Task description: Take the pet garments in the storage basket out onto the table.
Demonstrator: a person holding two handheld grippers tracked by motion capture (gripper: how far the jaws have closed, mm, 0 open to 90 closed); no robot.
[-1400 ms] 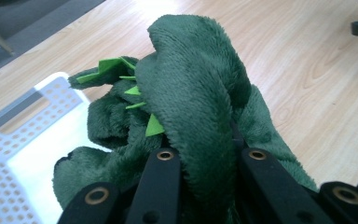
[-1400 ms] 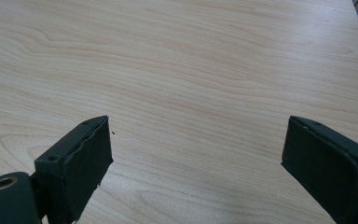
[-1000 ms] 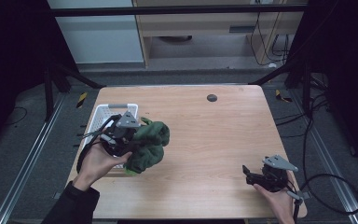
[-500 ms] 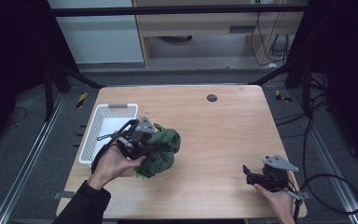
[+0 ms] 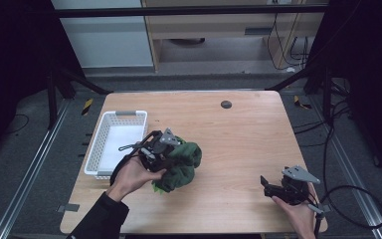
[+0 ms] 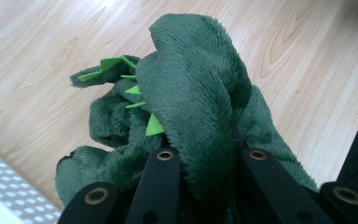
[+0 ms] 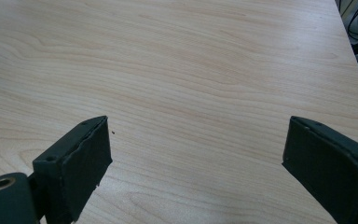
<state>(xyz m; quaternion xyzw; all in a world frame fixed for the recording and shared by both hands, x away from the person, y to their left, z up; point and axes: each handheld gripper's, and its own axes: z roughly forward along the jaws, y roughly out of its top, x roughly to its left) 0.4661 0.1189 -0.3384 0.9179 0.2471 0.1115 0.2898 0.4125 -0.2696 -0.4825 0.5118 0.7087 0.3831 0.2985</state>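
A dark green plush toy with bright green spikes hangs bunched over the table's middle-left. My left gripper is shut on a thick fold of the plush, which fills the space between its two black jaws and hides their tips. At the table's front right, my right gripper rests low over bare wood. Its jaws stand wide apart with nothing between them.
A white plastic basket lies along the table's left edge, just left of the held toy. A small dark round hole marks the far side of the wooden table. Cables trail off the right edge.
My left gripper has carried the green plush rightward from over the basket's edge toward the table's middle. The right gripper has stayed where it was.
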